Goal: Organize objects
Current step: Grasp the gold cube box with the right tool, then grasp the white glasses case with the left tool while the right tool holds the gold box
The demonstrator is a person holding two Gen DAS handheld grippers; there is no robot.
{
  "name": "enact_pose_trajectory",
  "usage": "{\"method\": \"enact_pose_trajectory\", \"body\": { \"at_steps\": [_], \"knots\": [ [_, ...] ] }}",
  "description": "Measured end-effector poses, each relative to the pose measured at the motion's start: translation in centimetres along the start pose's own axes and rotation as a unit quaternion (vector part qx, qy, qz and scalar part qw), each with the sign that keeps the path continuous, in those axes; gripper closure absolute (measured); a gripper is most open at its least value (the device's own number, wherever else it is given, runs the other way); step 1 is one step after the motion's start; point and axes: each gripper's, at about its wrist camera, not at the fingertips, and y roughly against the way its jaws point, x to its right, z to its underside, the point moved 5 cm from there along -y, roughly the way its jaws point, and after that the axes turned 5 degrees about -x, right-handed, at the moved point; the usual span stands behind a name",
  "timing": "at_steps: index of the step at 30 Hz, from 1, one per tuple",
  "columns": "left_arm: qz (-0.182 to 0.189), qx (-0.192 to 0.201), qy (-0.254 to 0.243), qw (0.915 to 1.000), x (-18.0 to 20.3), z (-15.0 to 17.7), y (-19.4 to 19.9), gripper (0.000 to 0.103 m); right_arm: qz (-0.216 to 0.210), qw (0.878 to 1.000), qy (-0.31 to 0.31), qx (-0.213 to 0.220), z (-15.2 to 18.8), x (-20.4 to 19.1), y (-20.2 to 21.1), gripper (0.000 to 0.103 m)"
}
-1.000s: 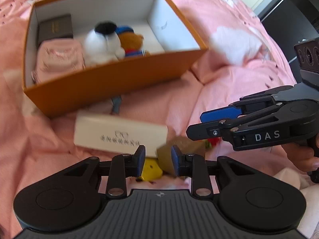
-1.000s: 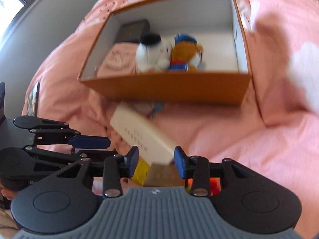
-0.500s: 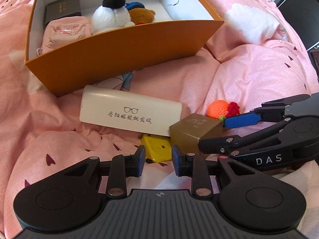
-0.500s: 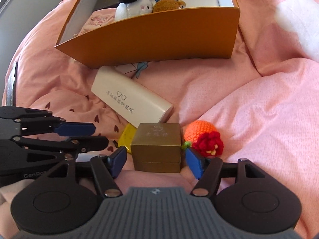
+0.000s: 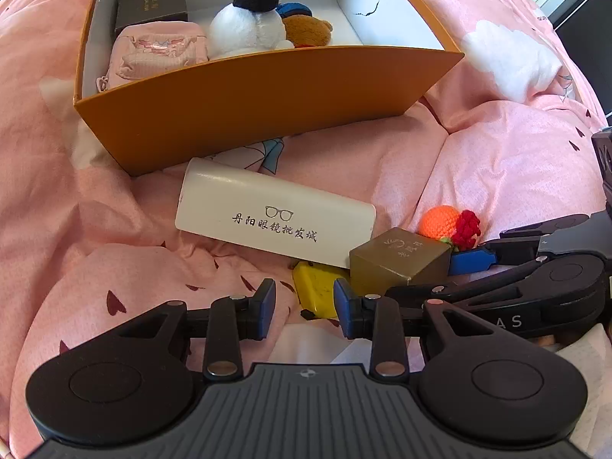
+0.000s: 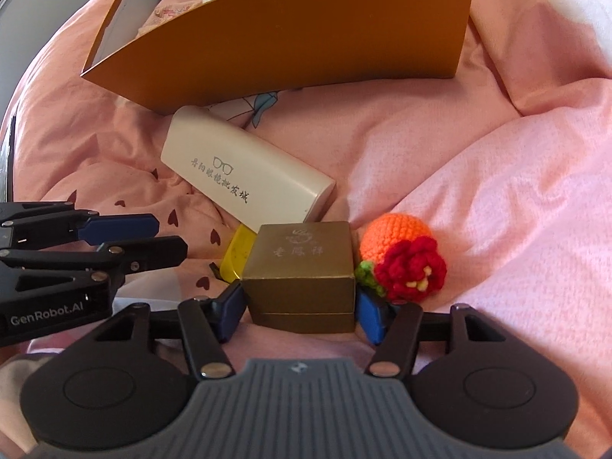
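An orange box (image 5: 267,103) (image 6: 290,38) sits on the pink bedding, holding a black case (image 5: 151,2), a pink pouch (image 5: 153,53) and two plush toys (image 5: 248,26). In front of it lie a white glasses case (image 5: 275,218) (image 6: 241,170), a gold box (image 5: 397,260) (image 6: 302,267), a yellow item (image 5: 319,287) (image 6: 237,252) and an orange crochet ball with a red flower (image 5: 447,225) (image 6: 401,256). My right gripper (image 6: 300,308) (image 5: 459,267) is open with its fingers on both sides of the gold box. My left gripper (image 5: 304,308) (image 6: 153,237) is open and empty, near the yellow item.
Rumpled pink bedding (image 5: 516,160) (image 6: 497,191) covers the whole area, with raised folds to the right. Dark furniture (image 5: 589,11) stands beyond the bed at the far right.
Both grippers have moved down and forward toward the loose items. My right gripper opened wide and now straddles the gold box. The box of toys has moved up in view.
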Motion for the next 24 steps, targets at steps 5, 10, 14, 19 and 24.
{"method": "enact_pose_trajectory", "body": {
  "at_steps": [5,10,14,19,24],
  "knots": [
    [-0.001,0.001,-0.002,1.0000,0.0,0.1,0.0,0.065,-0.001,1.000,0.011,0.017,0.1,-0.3,1.2,0.041],
    [-0.003,0.006,-0.019,0.9998,0.1,-0.2,0.3,0.065,-0.005,0.999,0.032,0.044,-0.5,-0.7,3.2,0.042],
    [-0.021,0.017,-0.081,0.9963,0.5,-0.6,0.7,0.060,-0.001,0.996,0.047,0.073,-1.7,-0.8,5.1,0.041],
    [-0.067,0.027,-0.212,0.9745,1.5,-1.3,0.9,0.055,0.015,0.994,0.046,0.097,-3.8,0.0,6.2,0.041],
    [-0.126,0.015,-0.372,0.9194,2.9,-1.5,-0.3,0.052,0.030,0.994,0.039,0.097,-5.1,1.3,5.8,0.041]
  ]
}}
